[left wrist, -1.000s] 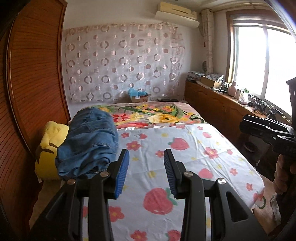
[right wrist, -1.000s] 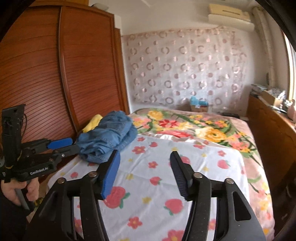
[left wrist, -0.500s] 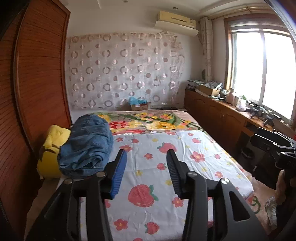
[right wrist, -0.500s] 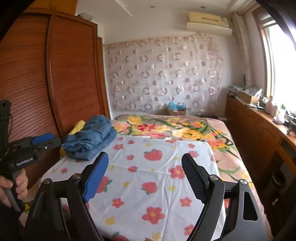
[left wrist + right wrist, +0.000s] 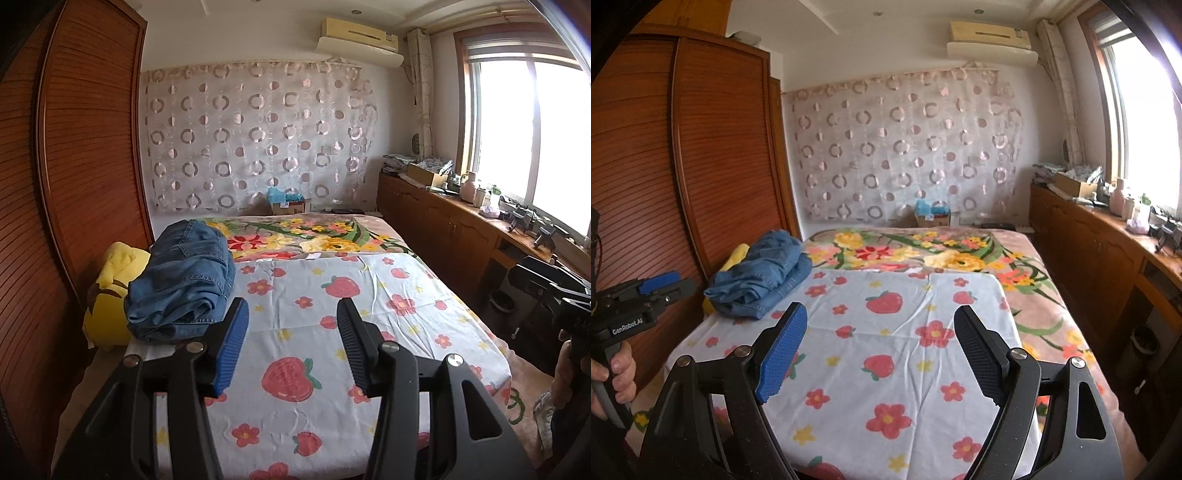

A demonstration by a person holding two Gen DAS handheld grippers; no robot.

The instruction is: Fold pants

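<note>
A crumpled pair of blue jeans (image 5: 181,280) lies bunched at the left edge of the bed, partly on a yellow cushion (image 5: 107,295); the right wrist view shows the jeans (image 5: 764,273) too. My left gripper (image 5: 291,310) hovers over the strawberry-print sheet (image 5: 369,295), just right of the jeans. Its jaws are opening and nothing is between them. My right gripper (image 5: 881,314) stands wide open above the sheet (image 5: 905,306), empty. Each view catches the other gripper at its edge, held in a hand (image 5: 613,373).
A wooden slatted wardrobe (image 5: 74,184) runs close along the bed's left side. A floral blanket (image 5: 314,240) covers the far half of the bed. A low wooden cabinet (image 5: 461,236) with clutter stands under the window at right. A small box (image 5: 286,205) sits at the far wall.
Both grippers have pulled back from the jeans, so more of the bed shows. Both pairs of jaws stand wider apart, the right one much wider.
</note>
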